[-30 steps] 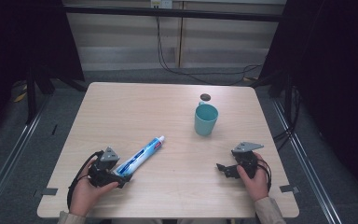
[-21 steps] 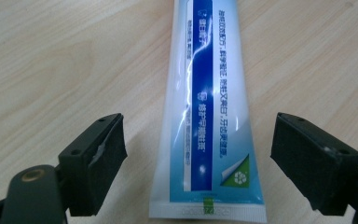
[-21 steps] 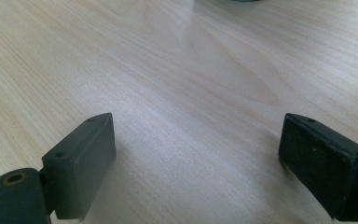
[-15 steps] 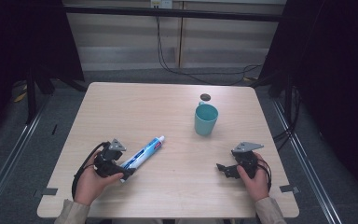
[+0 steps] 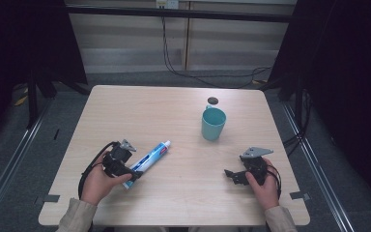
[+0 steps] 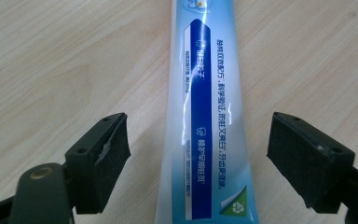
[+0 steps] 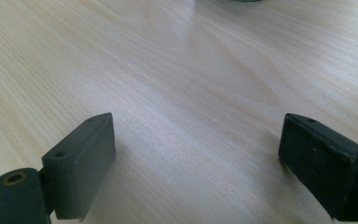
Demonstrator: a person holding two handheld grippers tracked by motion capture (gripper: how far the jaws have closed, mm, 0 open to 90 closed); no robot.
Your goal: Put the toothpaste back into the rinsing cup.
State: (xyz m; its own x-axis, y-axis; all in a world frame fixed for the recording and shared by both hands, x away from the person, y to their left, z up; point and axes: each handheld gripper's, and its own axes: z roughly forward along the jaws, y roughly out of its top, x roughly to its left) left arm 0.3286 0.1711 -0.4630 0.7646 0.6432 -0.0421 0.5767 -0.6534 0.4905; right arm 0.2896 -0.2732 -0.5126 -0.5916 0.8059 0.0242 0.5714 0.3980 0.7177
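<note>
1. From the high view I see the toothpaste tube (image 5: pixel 148 158) lying flat on the worktop (image 5: pixel 174 125), running diagonally, its white cap end pointing toward the far right and its flat end under my left gripper (image 5: pixel 125 170).
2. In the left gripper view the tube (image 6: pixel 207 116) runs straight up the middle between my two black fingers (image 6: pixel 103 158), with bare wood showing on both sides of it. Neither finger touches the tube.
3. The tube is white and pale blue with a dark blue band down its length. There is white writing on the band and dark writing beside it in Chinese characters; I cannot read them well enough to give a brand. A small green corner near the flat end carries a recycling mark (image 6: pixel 237 206).
4. My left fingers stand wide apart, straddling the tube and holding nothing.
5. My right gripper (image 5: pixel 233 175) rests low over the worktop near the right front, well apart from the tube. In the right gripper view its fingers (image 7: pixel 81 161) are also spread wide with only bare wood (image 7: pixel 191 93) between them.
6. A teal cup (image 5: pixel 213 123) stands upright beyond the right gripper, toward the far right of the worktop. A small dark round spot (image 5: pixel 212 100) sits just behind it; I cannot tell what it is.
</note>
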